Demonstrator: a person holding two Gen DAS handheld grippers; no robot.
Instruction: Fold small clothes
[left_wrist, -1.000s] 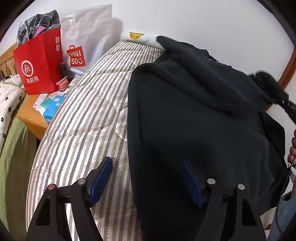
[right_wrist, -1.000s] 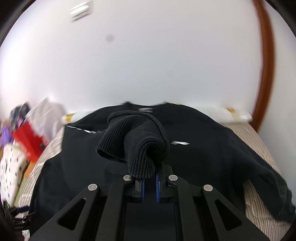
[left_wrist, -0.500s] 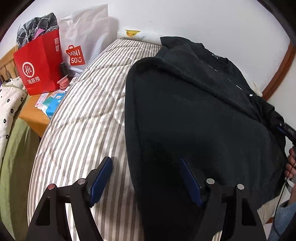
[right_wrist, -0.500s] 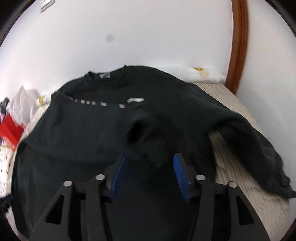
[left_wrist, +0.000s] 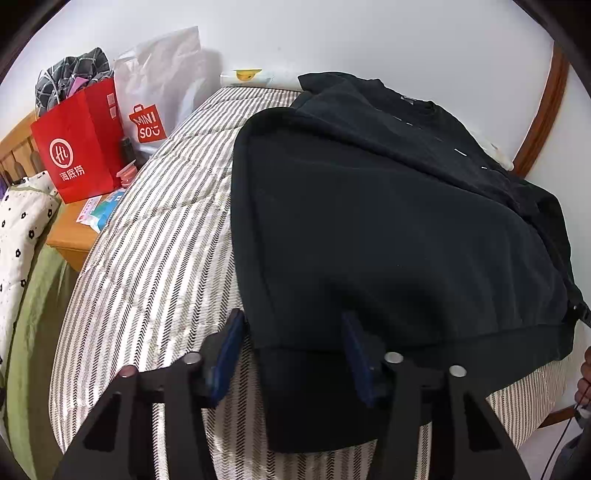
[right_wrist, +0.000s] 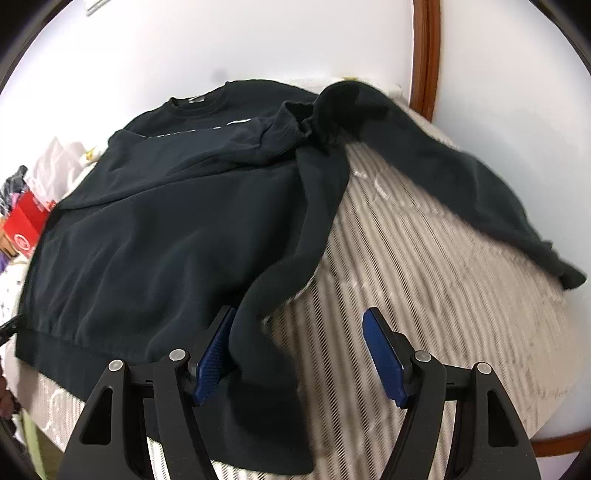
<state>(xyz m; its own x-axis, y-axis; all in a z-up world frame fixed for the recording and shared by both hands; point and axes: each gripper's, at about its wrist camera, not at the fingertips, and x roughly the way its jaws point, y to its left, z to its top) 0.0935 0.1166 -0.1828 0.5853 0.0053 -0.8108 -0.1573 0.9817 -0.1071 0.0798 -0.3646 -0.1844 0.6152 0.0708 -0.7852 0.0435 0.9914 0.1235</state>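
A black sweatshirt (left_wrist: 388, 229) lies spread on the striped bed cover (left_wrist: 155, 258). One sleeve is folded across its chest, and the cuff (right_wrist: 288, 114) rests near the collar. The other sleeve (right_wrist: 461, 177) stretches out over the bed cover (right_wrist: 424, 277). My left gripper (left_wrist: 293, 354) hovers at the near hem corner. Its jaws are closing with the hem between them, and the pads are not pressing the cloth. My right gripper (right_wrist: 299, 360) is low at the sweatshirt's (right_wrist: 166, 229) other side. Its jaws are opening, and a fold of cloth lies against the left pad, ungripped.
A red paper bag (left_wrist: 81, 147) and a white shopping bag (left_wrist: 159, 99) stand on a wooden nightstand (left_wrist: 70, 236) left of the bed. A dotted pillow (left_wrist: 22, 221) lies beside it. A wall and brown door frame (left_wrist: 543, 110) bound the far side. A person's hand (left_wrist: 585, 373) shows at the right edge.
My right gripper let go of the ribbed cuff, opened wide and dropped toward the near hem. The sleeve now lies across the chest. My left gripper shifted onto the hem corner and its jaws narrowed.
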